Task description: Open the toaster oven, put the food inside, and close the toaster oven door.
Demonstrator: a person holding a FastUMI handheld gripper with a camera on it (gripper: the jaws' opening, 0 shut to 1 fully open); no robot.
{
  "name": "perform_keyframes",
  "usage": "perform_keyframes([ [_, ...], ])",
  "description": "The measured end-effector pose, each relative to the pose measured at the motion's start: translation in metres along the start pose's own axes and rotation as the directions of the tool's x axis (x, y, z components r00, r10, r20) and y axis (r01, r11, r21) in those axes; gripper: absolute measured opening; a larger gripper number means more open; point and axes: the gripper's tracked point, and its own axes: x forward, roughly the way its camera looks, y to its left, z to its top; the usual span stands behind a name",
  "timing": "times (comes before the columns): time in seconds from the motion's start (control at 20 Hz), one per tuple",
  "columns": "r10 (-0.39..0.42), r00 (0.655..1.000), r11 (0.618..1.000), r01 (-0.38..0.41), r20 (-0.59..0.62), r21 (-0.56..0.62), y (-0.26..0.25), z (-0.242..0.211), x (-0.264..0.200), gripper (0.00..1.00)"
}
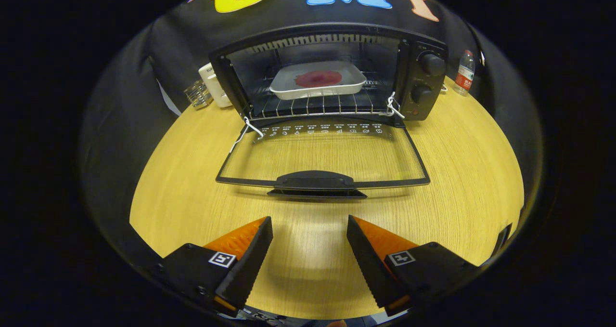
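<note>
Toaster oven [332, 74] door [322, 158] down, beyond empty spread fingers [262, 240].

The toaster oven [332, 71] hides part of a white box [214, 84] behind it; the water bottle's [465, 72] label and the door [322, 156] markings are too small to read.

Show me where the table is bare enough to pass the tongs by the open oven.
Bare wood lies between the open tongs and the door handle, and right of the lowered door, below the water bottle. It is crowded left of the toaster oven, around the white box.
</note>
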Motion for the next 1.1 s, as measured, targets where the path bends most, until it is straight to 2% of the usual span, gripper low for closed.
perform_keyframes([
  [0.4, -0.056, 0.998, 0.998, 0.056, -0.024, -0.02, -0.007, 0.006, 0.024, 0.99],
  [0.75, -0.128, 0.992, 0.992, 0.128, -0.017, -0.004, -0.009, 0.01, 0.027, 0.97],
  [1.1, -0.156, 0.988, 0.988, 0.156, 0.013, 0.012, -0.006, 0.014, 0.018, 0.96],
])
